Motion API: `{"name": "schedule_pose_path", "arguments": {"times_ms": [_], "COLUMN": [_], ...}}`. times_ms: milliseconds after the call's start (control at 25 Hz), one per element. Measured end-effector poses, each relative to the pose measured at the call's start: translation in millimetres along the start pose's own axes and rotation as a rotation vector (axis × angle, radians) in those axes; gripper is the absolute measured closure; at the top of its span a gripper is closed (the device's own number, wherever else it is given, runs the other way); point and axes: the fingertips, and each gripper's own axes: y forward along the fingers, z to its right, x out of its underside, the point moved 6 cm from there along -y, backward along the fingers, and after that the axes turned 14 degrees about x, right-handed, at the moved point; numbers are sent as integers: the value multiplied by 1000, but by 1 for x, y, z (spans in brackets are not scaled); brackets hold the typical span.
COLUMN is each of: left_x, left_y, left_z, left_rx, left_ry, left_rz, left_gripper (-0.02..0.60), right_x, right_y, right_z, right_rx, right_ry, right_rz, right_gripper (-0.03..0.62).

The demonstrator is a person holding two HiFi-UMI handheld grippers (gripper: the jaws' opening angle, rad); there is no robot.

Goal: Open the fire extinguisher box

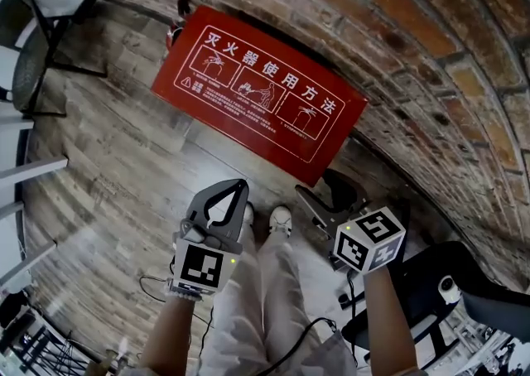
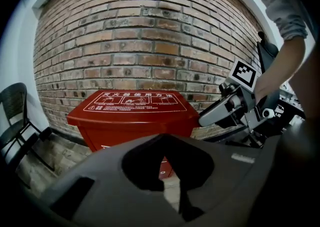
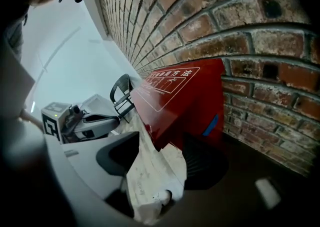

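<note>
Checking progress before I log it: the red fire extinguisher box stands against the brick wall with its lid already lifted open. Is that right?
Not quite: the lid is closed, not lifted open. The left gripper view shows the red fire extinguisher box standing against the brick wall, with its printed lid lying flat on top.

The pale plank floor carries a red box standing against the brick wall, a black chair well apart, a person's white shoes and loose cables.
</note>
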Motion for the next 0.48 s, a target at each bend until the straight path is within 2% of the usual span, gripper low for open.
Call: {"name": "schedule_pose_path", "arguments": {"times_ms": [480], "left_x": [21], "left_y": [31], "left_z": [-14], "left_rx": [24], "left_ry": [-8], "left_rz": [-41], "left_gripper": [581], "right_x": [-3], "right_y": [11], "right_z": [-1], "right_rx": [-18], "right_ry": [64], "right_rz": [51], "right_gripper": [333]}}
